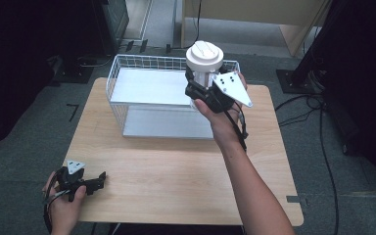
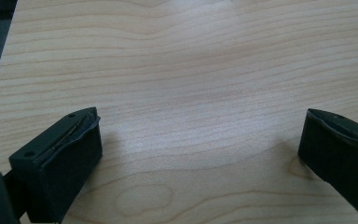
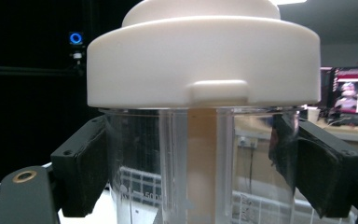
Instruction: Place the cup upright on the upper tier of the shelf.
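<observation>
A clear plastic jar [image 1: 203, 77] with a wide white lid [image 1: 204, 54] hangs above the right end of a white wire basket [image 1: 127, 93]. My right gripper [image 1: 199, 84] is shut on the jar just under the lid. In the right gripper view the jar [image 3: 191, 158] sits between both black pads [image 3: 86, 163], and the lid [image 3: 205, 60] spreads across the top. My left gripper [image 1: 99, 179] rests low at the table's front left, open. Its jaws in the left gripper view [image 2: 200, 154] stand wide apart over bare wood.
The basket stands at the back of the wooden table [image 1: 176, 166] and has a flat white shelf [image 1: 149, 87] inside. Cables [image 1: 323, 142] trail over the grey floor to the right. Dark stands and equipment sit beyond the table's far edge.
</observation>
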Motion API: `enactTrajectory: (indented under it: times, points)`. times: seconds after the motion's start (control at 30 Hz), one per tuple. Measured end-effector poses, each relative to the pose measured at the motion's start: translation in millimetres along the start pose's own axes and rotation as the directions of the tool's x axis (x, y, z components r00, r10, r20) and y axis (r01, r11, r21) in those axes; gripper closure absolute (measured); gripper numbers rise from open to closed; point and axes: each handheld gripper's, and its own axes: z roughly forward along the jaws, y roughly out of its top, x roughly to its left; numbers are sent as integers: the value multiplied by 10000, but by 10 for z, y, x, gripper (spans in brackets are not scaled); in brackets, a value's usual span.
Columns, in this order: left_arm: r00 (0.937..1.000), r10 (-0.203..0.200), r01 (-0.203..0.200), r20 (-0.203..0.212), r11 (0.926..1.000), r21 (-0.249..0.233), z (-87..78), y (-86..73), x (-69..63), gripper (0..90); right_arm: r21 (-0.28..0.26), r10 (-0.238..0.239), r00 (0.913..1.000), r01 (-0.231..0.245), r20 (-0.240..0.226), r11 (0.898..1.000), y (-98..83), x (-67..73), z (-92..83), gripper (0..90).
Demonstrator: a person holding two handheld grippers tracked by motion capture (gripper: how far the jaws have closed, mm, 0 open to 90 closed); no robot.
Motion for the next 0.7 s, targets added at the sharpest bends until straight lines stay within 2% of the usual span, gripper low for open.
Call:
enactTrajectory:
  times: [0.13,0.2,0.27,0.33,0.53,0.7]
  points:
    - [10000,-10,10,10,10000,3,-1,0,1,0,-335,49,10000,-50,-32,9994,-44,-31,118,153]
    - [10000,-7,7,12,10000,4,-1,0,1,0,-318,86,10000,-85,43,9995,-74,-65,230,153]
    - [10000,-6,6,8,10000,9,-1,0,0,0,-305,95,9999,-93,87,9995,-81,-74,260,153]
    - [10000,-5,5,7,10000,8,-1,0,0,0,-197,151,9997,-147,199,9997,-106,-107,374,153]
    - [10000,1,-1,2,10000,12,-1,1,0,0,21,466,9984,-467,309,9989,-148,-129,567,154]
    - [10000,-16,16,23,10000,2,-2,0,2,0,203,380,9987,-387,329,9990,-183,-119,685,154]
